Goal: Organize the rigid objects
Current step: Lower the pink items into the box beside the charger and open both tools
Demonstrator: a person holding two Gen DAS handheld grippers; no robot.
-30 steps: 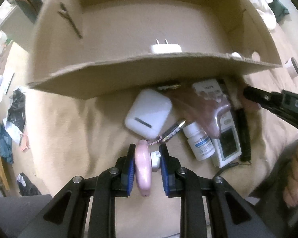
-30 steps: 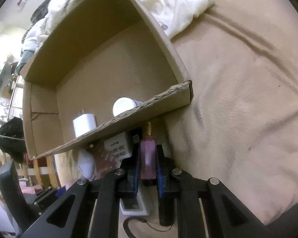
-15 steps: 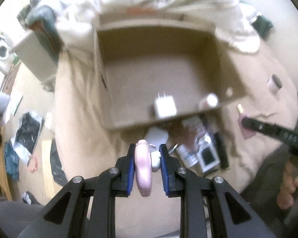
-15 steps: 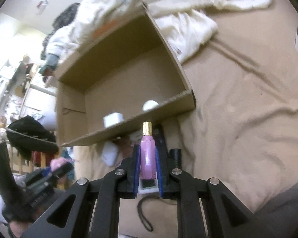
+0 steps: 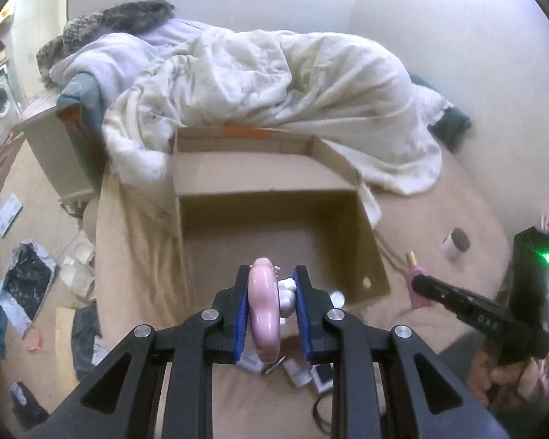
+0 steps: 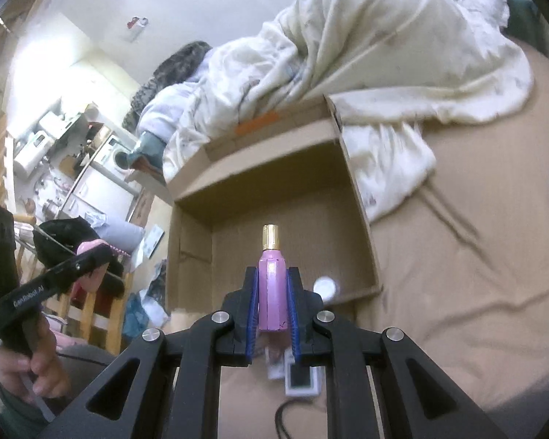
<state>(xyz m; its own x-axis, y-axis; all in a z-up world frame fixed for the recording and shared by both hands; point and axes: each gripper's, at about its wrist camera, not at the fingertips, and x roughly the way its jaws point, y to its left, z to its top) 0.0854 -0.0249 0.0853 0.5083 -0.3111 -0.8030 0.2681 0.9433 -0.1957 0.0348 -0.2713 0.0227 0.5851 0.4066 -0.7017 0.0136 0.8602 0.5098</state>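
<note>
1. The left gripper [image 5: 269, 311] is closed on a pink rounded case [image 5: 262, 314] with a small white charm [image 5: 288, 292] wedged beside it between the pads. It hangs in the air on the near side of the cardboard box [image 5: 274, 197], above the box's near wall. The case is smooth and curved, gripped edge-on, so it could pivot or squirt out if the pads relax before it is over the box floor.

2. The right gripper [image 6: 272, 300] is closed on a pink bottle with a gold cap [image 6: 271, 274], held upright, cap toward the box [image 6: 274, 197]. Only its lower body is clamped. A quick tilt could let the tall bottle swing, and a release from this height could make it bounce or land on the white round object [image 6: 325, 287] already in the near right corner of the box.

3. Both grippers are aimed at the same opening. In the left view the right gripper [image 5: 421, 287] sits just right of the box's near right corner, so lowering both together risks the tools knocking each other or the near wall.

4. Several small items [image 5: 303, 373] lie on the bed just in front of the box, under the grippers. A dropped piece would fall among them rather than inside.

5. The box rests on soft bedding [image 5: 135, 241]; a bump on its wall could shift or tip it.
</note>
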